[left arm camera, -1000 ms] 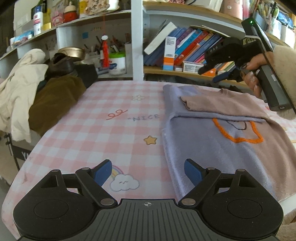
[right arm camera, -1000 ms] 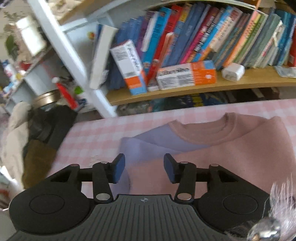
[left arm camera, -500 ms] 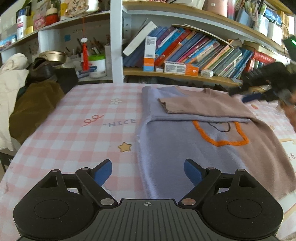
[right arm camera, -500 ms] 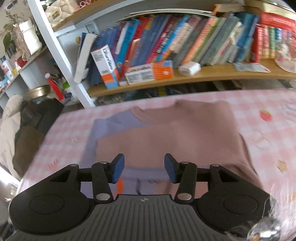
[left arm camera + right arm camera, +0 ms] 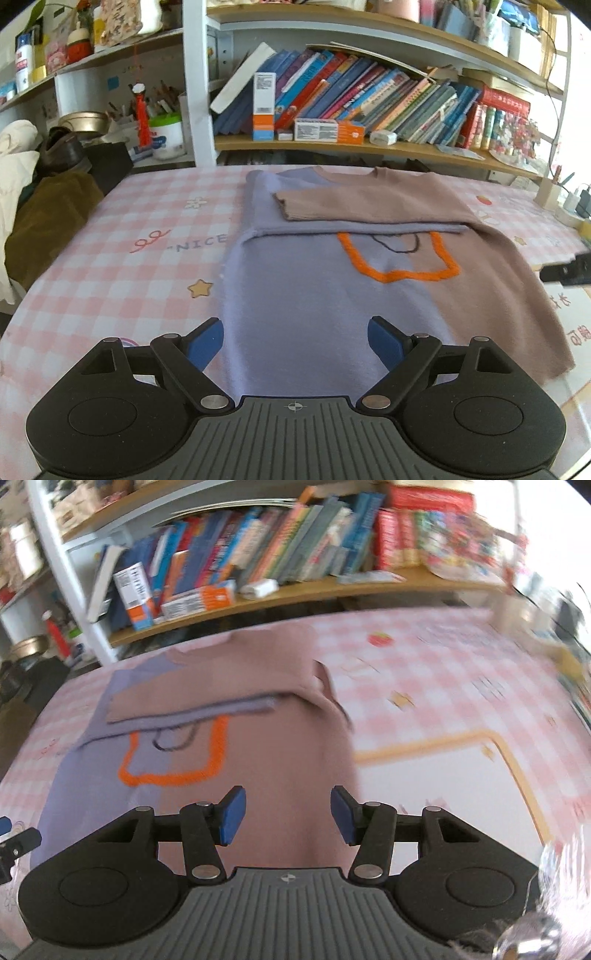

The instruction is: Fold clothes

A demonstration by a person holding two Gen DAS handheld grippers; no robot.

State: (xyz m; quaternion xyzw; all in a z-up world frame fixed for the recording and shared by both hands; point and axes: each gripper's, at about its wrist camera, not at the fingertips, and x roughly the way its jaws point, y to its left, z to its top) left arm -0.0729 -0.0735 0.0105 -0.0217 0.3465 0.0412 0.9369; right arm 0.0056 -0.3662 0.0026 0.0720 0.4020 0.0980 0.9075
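Sweater: your task item, half lilac and half dusty pink, lies flat on the table with its collar towards the bookshelf and its hem towards you.
Sleeves: both are folded across the chest; the pink one lies on top, the lilac one under it with its edge showing just below.
Orange outline: a stitched shape on the sweater front, partly covered by the folded sleeves; a dark stitched curve sits inside it.
Tablecloth: pink and white check, printed with "NICE", a star and a flower; it is bare to the left of the sweater.
Left gripper: you hold it over the lilac half near the hem, blue pads wide apart with nothing between them.
Right gripper: you hold it over the pink half near the hem, pads parted and empty; this view is blurred.
Bookshelf: stands behind the table, packed with leaning books and small boxes.
Clothes pile: brown and cream garments heaped past the table's left edge, well apart from the sweater.
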